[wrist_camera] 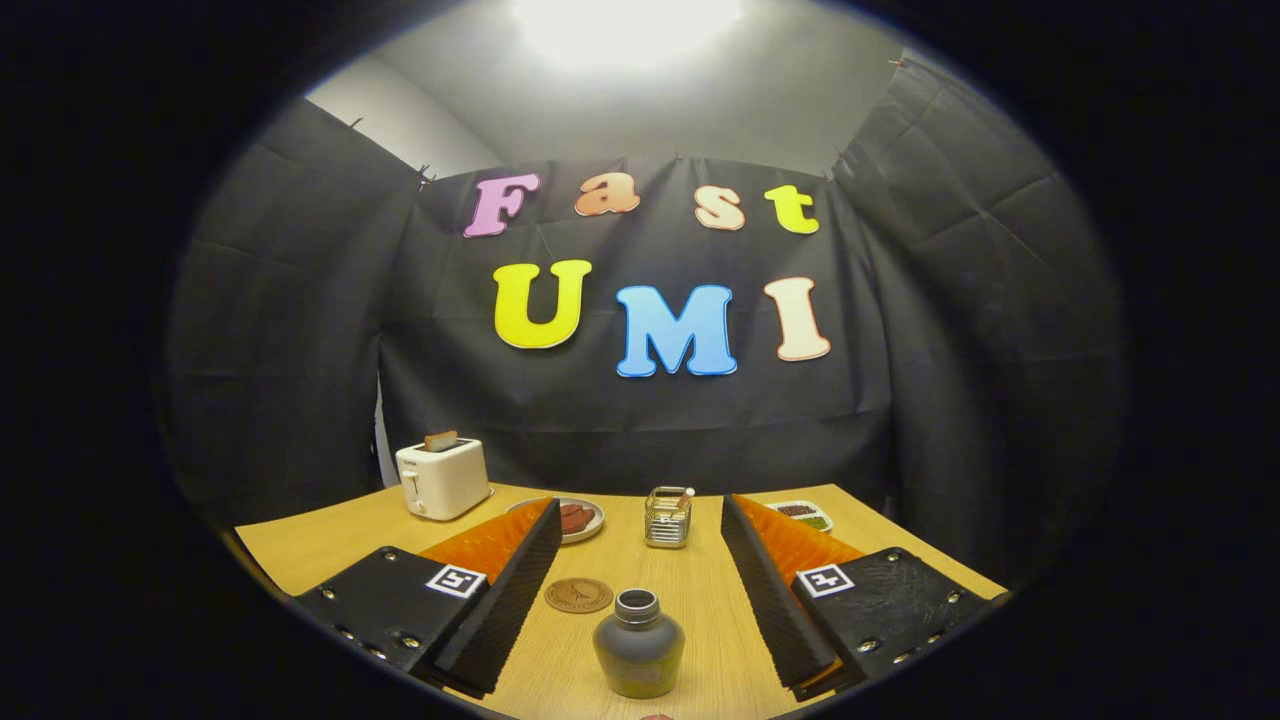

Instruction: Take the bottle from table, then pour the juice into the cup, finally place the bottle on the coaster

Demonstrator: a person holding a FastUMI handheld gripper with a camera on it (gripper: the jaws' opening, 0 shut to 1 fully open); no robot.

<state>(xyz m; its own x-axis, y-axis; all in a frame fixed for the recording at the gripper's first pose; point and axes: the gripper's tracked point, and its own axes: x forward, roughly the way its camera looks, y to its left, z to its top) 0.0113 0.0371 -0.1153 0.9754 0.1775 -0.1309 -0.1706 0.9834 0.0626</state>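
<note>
A small dark grey bottle (638, 645) with a short neck stands upright on the wooden table (300, 545), between my two fingers and close to their base. My gripper (640, 510) is open wide, and neither finger touches the bottle. A round brown coaster (578, 595) lies flat just left of the bottle, beside the left finger (520, 575). A clear glass cup (668, 517) with a metal frame stands beyond the bottle, near the fingertips.
A white toaster (442, 478) with a slice in it stands at the table's far left. A plate (590, 525) with dark red pieces sits behind the left finger. A small dish (805, 513) of food lies behind the right finger. Black cloth walls close in the table.
</note>
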